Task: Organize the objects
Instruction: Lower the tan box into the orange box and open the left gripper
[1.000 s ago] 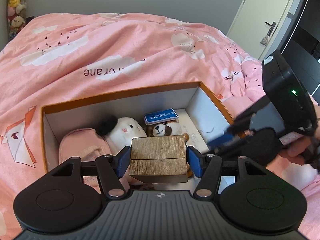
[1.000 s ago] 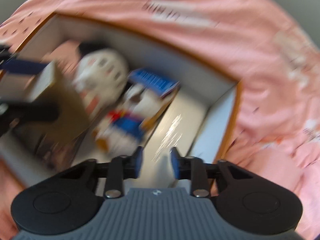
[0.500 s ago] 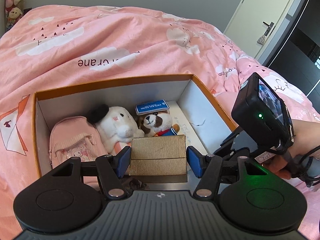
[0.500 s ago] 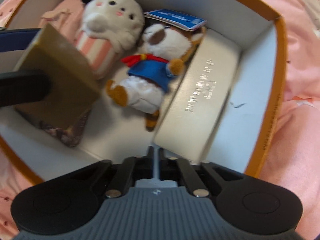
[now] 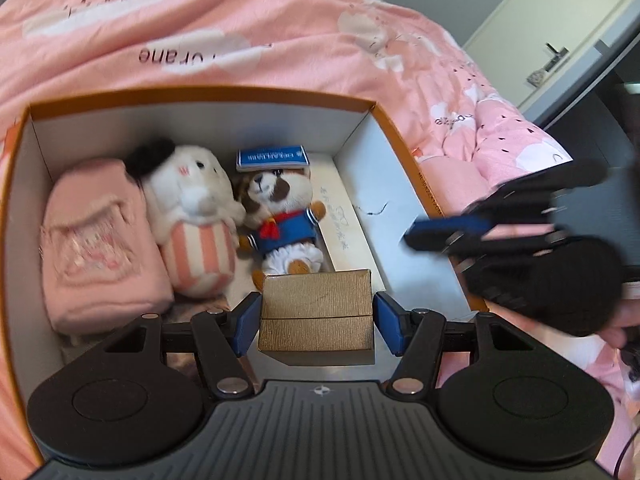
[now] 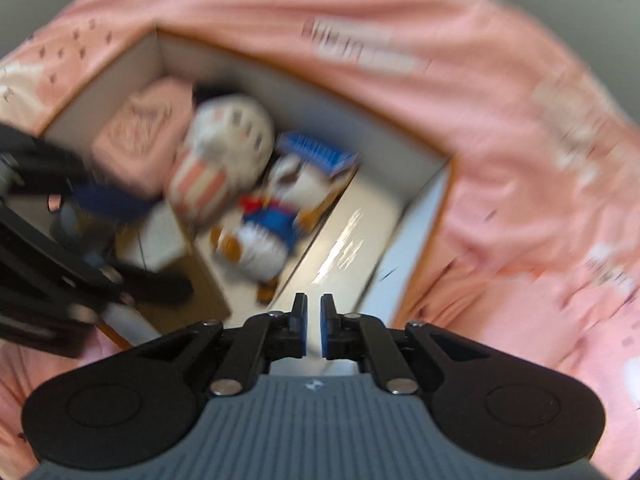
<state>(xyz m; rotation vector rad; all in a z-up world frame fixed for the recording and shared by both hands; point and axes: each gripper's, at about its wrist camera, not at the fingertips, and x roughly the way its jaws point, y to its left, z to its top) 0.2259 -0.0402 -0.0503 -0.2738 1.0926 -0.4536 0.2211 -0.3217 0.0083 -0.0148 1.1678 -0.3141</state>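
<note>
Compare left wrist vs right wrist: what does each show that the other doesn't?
Left wrist only: the door, and the left gripper head on, its blue pads at the sides of the gold box over the orange-rimmed box. Right wrist only: the right gripper head on, nearly closed and holding nothing. Both: the pink bedspread, pink pouch, striped white plush, sailor dog plush, blue booklet and long white box; the right view is badly blurred.

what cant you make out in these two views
- Left wrist: the floor of the orange-rimmed white box under the gold ribbed cardboard box, which the left gripper holds.
- Left wrist: the right gripper is motion-blurred.
- Right wrist: the print on the blue booklet is blurred.
</note>
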